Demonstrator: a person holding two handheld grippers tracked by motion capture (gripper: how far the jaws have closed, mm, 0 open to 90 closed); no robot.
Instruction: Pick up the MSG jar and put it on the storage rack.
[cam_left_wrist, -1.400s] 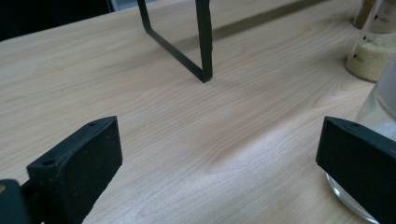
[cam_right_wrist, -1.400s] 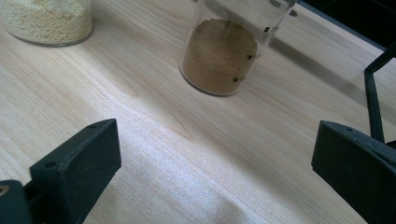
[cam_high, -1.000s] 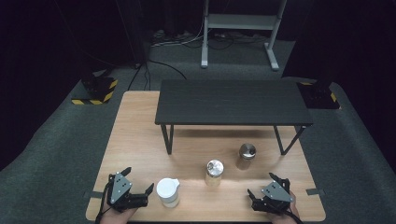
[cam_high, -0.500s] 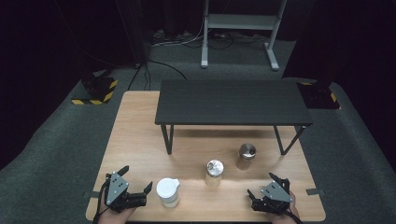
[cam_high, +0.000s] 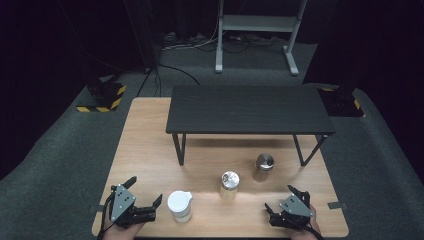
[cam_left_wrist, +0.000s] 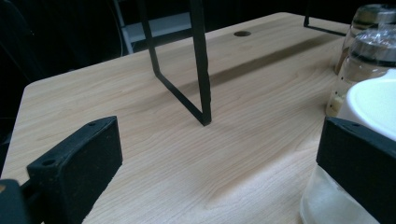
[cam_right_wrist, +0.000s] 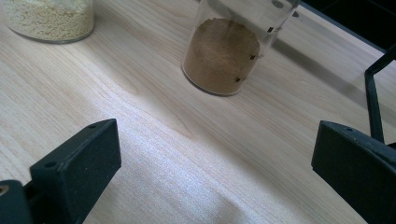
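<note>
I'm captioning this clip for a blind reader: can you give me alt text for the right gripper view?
The right tool, jaws open and empty, hovers low over a light wooden table, aimed toward a clear jar of brown powder standing a short way ahead. A second jar of pale yellow grains stands at the upper left, and a black metal leg shows at the right edge.

White-lidded jar (cam_high: 179, 205), brown-filled jar (cam_right_wrist: 224, 51), black tongs (cam_high: 145, 200), pale wood table (cam_high: 150, 150).

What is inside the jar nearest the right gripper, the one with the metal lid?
Through the glass of the jar, the right gripper view shows brown powder filling its lower part. In the high view its metal lid covers the top, so nothing shows from above.
</note>
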